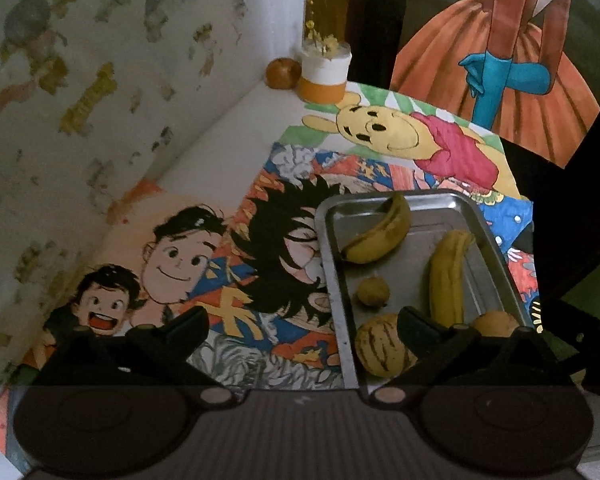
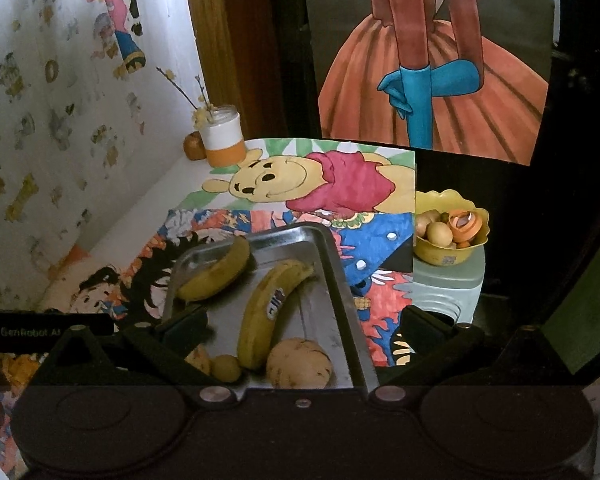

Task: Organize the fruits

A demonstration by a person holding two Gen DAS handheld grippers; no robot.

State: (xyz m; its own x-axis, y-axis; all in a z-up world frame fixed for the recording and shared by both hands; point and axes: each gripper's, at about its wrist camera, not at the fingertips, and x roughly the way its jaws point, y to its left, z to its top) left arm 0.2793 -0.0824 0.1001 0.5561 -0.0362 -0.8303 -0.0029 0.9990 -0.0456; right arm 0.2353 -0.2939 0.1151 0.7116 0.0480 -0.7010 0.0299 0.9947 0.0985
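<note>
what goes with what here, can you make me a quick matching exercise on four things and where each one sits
Things:
1. stickered banana
2. yellow bowl
3. orange-and-white jar
4. round brown fruit

Places:
a. atop the pale green container
b. beside the jar, by the wall
c. in the metal tray
d. at the far corner, holding twigs

Pairs: 1-c, 2-a, 3-d, 4-b

in rectangular steel tray (image 2: 342,280): two yellow bananas (image 2: 269,312) behind round striped melon (image 2: 299,363) | yellow scalloped bowl (image 2: 450,256) right of tray | white-and-orange jar (image 2: 223,136) far behind

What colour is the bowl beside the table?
Yellow bowl, seen best in the right wrist view.
</note>
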